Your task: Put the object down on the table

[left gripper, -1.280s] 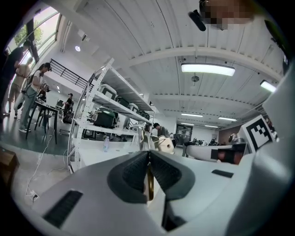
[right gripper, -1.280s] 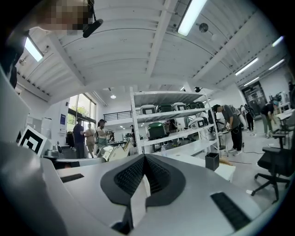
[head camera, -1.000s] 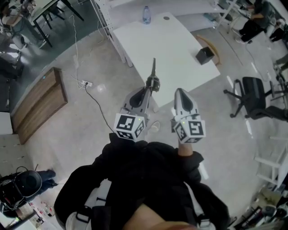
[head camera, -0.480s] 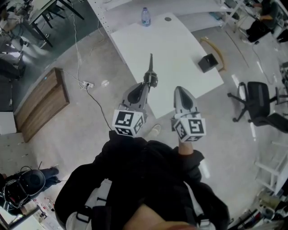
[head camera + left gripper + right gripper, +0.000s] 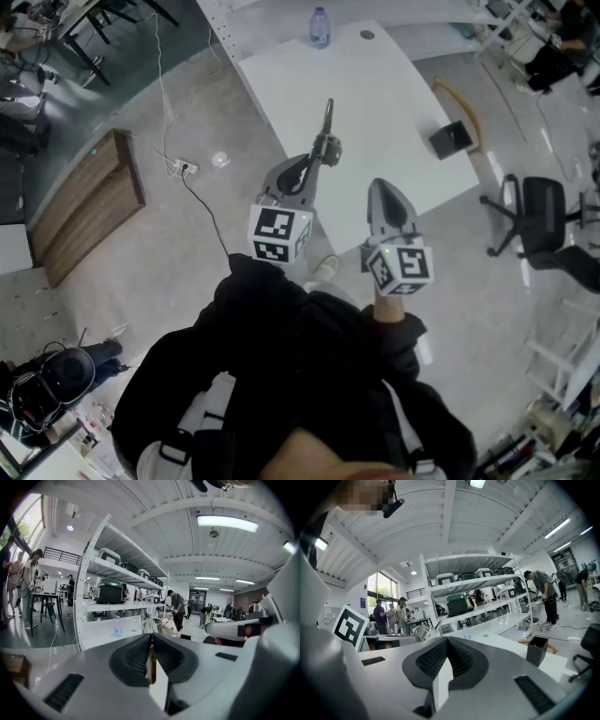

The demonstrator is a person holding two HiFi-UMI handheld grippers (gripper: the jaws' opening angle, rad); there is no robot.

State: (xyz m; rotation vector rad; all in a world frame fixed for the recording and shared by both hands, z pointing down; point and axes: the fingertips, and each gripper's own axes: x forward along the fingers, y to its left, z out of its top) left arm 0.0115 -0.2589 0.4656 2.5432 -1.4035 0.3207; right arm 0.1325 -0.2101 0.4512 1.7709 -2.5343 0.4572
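Note:
My left gripper (image 5: 319, 161) is shut on a slim dark metal tool (image 5: 327, 117) that sticks out forward over the near edge of the white table (image 5: 375, 84). In the left gripper view the jaws (image 5: 151, 641) pinch a thin brass-coloured strip of the tool (image 5: 151, 660). My right gripper (image 5: 383, 190) hangs beside it on the right, over the table's near edge. In the right gripper view its jaws (image 5: 446, 641) meet with nothing between them. Both grippers are held in the air, above the table's height.
A water bottle (image 5: 320, 26) stands at the table's far edge and a black box (image 5: 451, 139) at its right edge. A wooden cabinet (image 5: 89, 202) sits on the floor at left, an office chair (image 5: 539, 211) at right. White shelving (image 5: 478, 590) and people stand beyond the table.
The left gripper has carried the tool a little forward, farther over the table's near edge. The right gripper has stayed almost still.

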